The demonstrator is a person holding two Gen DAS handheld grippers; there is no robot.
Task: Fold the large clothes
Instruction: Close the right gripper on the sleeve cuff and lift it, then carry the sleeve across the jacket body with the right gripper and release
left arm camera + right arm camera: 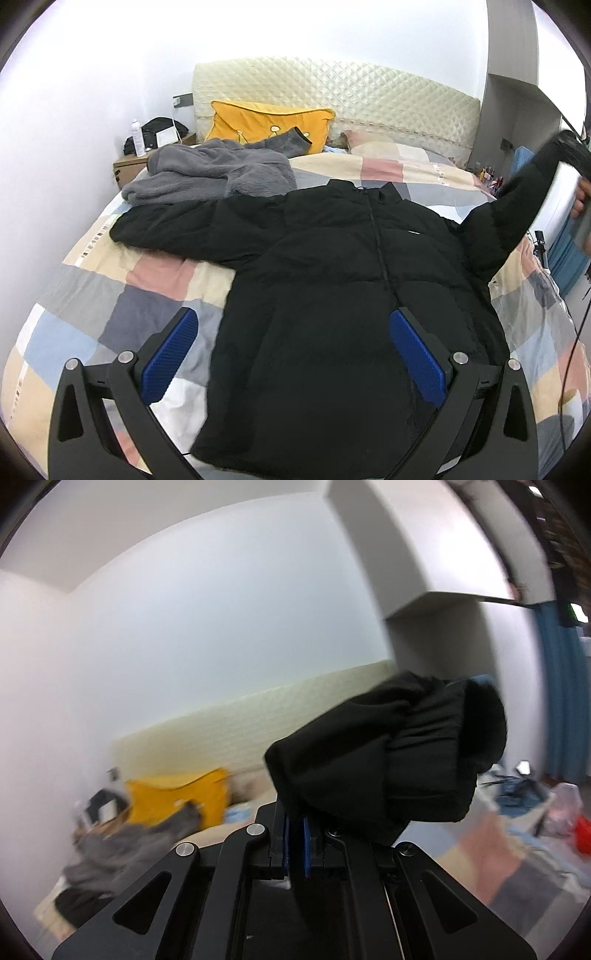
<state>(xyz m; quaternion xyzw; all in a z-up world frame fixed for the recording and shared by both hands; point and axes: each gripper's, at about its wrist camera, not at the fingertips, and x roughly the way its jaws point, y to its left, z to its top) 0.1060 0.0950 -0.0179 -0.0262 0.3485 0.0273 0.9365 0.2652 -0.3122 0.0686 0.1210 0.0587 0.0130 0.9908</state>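
Observation:
A black puffer jacket [343, 291] lies front up on the bed, zipped, collar toward the headboard. Its left sleeve [177, 225] lies flat, stretched to the left. My left gripper [291, 354] is open and empty, hovering above the jacket's lower body, its blue pads [171, 354] wide apart. My right gripper [295, 843] is shut on the cuff of the jacket's right sleeve [391, 753] and holds it raised well above the bed. In the left wrist view that raised sleeve [517, 206] runs up to the far right.
A grey fleece garment [210, 173] lies bunched behind the jacket. A yellow pillow [269, 123] leans on the quilted headboard [343, 96]. The patchwork bedspread [122, 295] covers the bed. A nightstand [129, 166] with a bottle stands at the back left. Clutter lies right of the bed.

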